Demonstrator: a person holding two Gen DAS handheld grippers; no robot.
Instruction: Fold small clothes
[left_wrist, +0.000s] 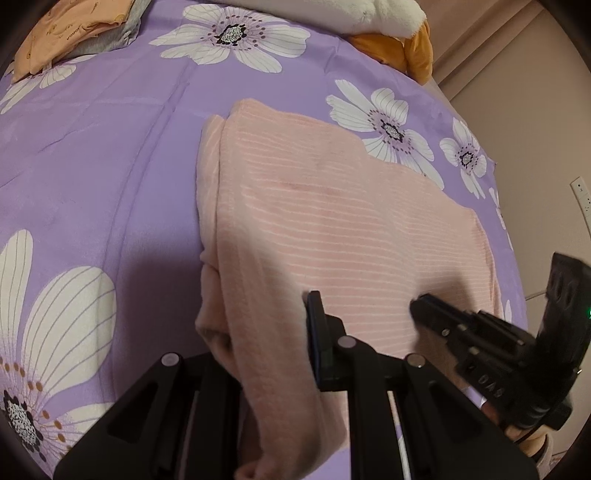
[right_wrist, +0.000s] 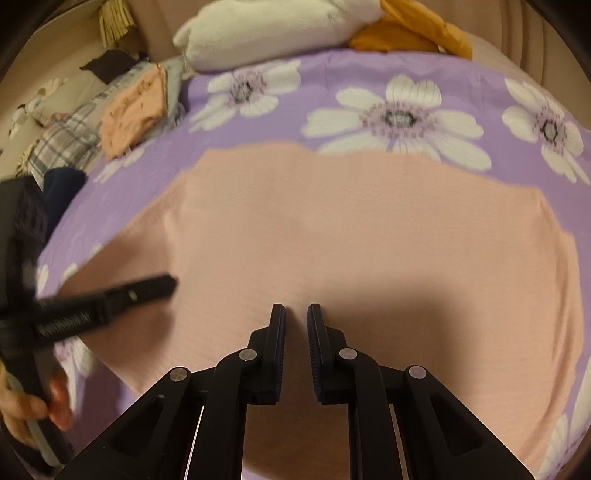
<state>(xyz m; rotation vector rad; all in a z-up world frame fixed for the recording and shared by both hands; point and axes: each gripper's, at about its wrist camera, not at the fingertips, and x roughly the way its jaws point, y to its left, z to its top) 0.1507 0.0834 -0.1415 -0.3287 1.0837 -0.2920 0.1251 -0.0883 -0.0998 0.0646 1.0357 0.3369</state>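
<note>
The pink garment lies on the bed, long axis running near to far; left tongs pinch its near-left hem, right tongs, narrow, pinch its near edge.

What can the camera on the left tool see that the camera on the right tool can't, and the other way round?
Only the left view shows the pink garment's doubled left edge draped over the left tongs that pinch it, plus a wall socket.

Only the right view shows the plaid cloth, a dark blue item, the hand holding the other tool, and the right tongs, nearly closed on the garment's near edge.

Both show the purple flowered sheet, the folded orange clothes, the white plush toy and the mustard cloth.
</note>
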